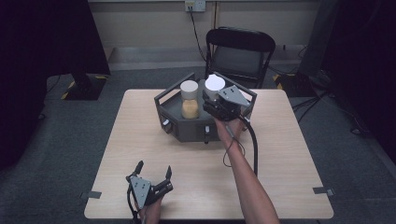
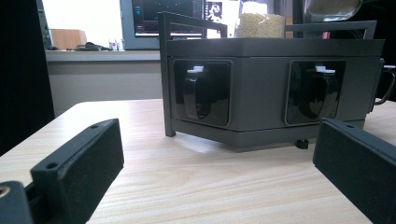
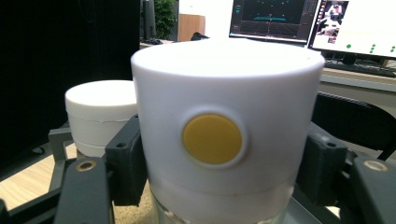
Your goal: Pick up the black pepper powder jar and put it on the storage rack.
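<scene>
White-lidded jar (image 3: 227,135), the one with a yellow round dot on the side of its cap, sits clamped between the jaws of the right gripper (image 1: 219,103), whose pads press the cap from both sides; glass shows just below the cap. It is held over the right part of the dark grey rack (image 1: 187,128) that stands on the far half of the wooden table (image 1: 280,154). Just left of it in the rack stands a second jar (image 1: 189,100) with a white cap and tan grains inside. Two black knobs sit in recesses on the rack's front face. On the near side of the rack, well apart from it, the left gripper (image 1: 154,170) rests by the table's near edge, jaws spread wide with nothing between them, pointing at the rack. A black folding chair (image 1: 240,51) stands beyond the rack.
</scene>
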A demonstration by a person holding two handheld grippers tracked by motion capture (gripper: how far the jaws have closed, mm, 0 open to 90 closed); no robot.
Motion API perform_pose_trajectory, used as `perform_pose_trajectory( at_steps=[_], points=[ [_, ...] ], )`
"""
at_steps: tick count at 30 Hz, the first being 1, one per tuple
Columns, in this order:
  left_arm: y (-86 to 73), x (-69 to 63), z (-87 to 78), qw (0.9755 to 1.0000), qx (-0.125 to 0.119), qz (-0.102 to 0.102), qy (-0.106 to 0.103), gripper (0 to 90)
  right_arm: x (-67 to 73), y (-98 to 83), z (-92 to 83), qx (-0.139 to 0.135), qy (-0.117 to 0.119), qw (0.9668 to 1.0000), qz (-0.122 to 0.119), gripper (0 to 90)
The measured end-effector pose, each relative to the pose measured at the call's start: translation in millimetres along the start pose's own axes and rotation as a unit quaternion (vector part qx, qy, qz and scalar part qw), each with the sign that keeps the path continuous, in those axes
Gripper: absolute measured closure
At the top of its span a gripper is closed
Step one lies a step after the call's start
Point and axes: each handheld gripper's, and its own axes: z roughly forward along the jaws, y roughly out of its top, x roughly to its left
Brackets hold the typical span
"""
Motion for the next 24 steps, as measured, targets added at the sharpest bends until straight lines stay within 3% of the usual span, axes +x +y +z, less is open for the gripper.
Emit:
perform_pose_trajectory(
  at_steps=[14, 24],
  points=[
    [0.0, 0.6, -0.1, 1.0, 0.0, 0.0, -0.002, 1.3, -4.3, -9.3, 21.1, 0.022, 0.001, 0.9997, 0.01, 30.3],
    [0.0, 0.7, -0.1, 1.0, 0.0, 0.0, -0.002, 1.3, -9.1, -12.6, 26.2, 0.035, 0.007, 0.9992, 0.021, 30.3]
  ],
)
